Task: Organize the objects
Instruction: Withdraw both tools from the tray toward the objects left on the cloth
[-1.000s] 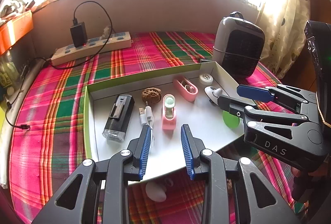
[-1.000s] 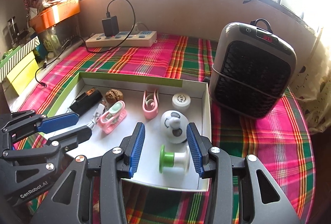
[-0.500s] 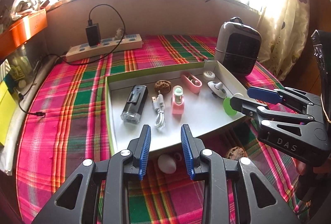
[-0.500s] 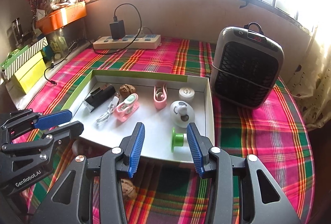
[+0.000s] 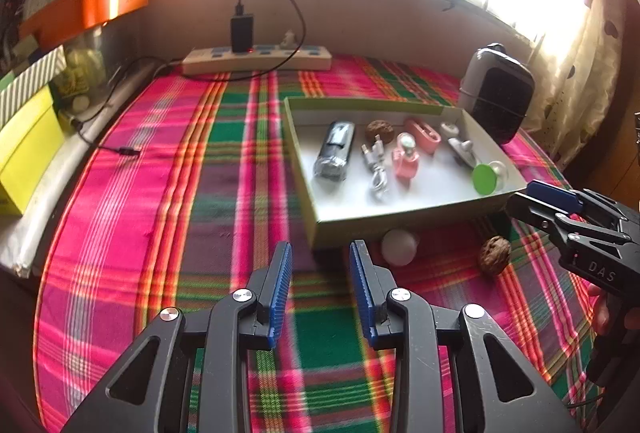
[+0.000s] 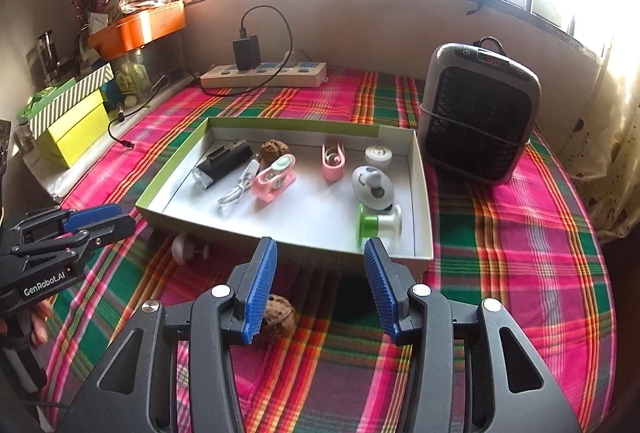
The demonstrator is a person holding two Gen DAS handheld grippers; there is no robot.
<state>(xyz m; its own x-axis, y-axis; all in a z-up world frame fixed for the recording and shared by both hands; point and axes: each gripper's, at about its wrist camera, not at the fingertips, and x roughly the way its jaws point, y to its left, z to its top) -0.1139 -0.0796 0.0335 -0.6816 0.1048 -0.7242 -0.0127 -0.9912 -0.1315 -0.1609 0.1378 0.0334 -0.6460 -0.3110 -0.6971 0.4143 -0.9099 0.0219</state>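
A shallow white cardboard tray with a green rim (image 6: 422, 193) lies on the pink, green and orange plaid cloth (image 6: 520, 253), and most of the small things are already inside it: a black cylindrical flashlight (image 6: 224, 163) at about nine o'clock of the tray floor, a coiled white USB cable (image 6: 238, 189) just beside it, a pink clip-like holder with a pale round top (image 6: 276, 175) near the middle, a brown walnut (image 6: 272, 149) toward eleven o'clock, a pink oval loop (image 6: 333, 161) at twelve o'clock, a small white round disc (image 6: 378, 155) at one o'clock, a white oval piece with dark markings (image 6: 372, 187) at three o'clock, and a green-and-white spool (image 6: 378, 223) at five o'clock against the near wall. Two things lie outside on the cloth, at the tray's six o'clock side: a white knob-shaped object (image 6: 186, 249) touching or just beside the near wall, and a second brown walnut (image 6: 276, 319) farther toward the camera. The right gripper (image 6: 318, 285) has its blue-padded jaws opening with nothing between them; that walnut sits partly behind its left pad. The left gripper (image 5: 320, 289) hangs over bare cloth, jaws apart and empty. A grey-and-black space heater (image 6: 478, 113) stands at the tray's two o'clock, and a cream power strip with a black charger (image 6: 264, 73) lies at twelve o'clock.
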